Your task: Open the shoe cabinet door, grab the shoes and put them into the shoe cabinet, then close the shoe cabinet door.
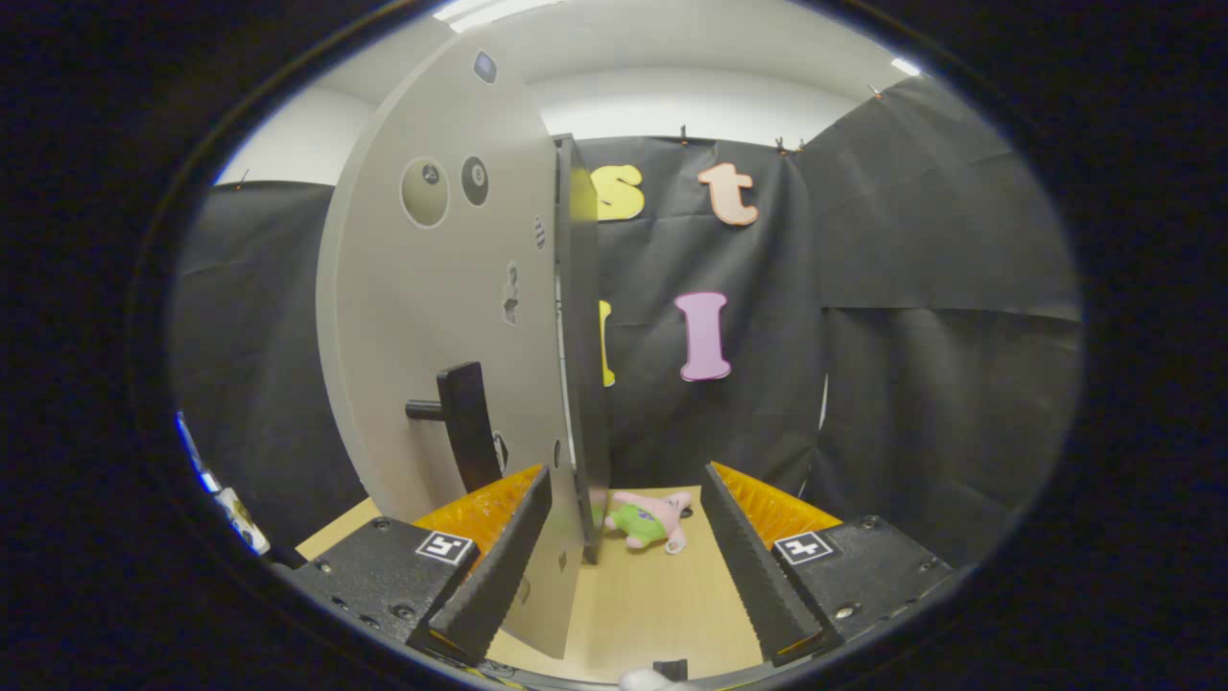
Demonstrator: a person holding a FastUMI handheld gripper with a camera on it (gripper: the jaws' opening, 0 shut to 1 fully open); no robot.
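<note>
The grey shoe cabinet door [432,317] stands close ahead of me, swung so that I see its face at a slant and its dark edge [580,336] nearly end-on. A black bar handle [465,422] sticks out of the face just above my left finger [499,557]. My gripper [625,475] is open. The door's lower edge runs down between the fingers, right beside the left one; I cannot tell whether they touch. The right finger [758,557] stands apart from the door.
A pink and green plush toy [648,520] lies on the light wooden table [652,614] just beyond the fingers, next to the door's edge. Black cloth walls close off the back and right. A small coloured object [230,509] lies at the table's left.
</note>
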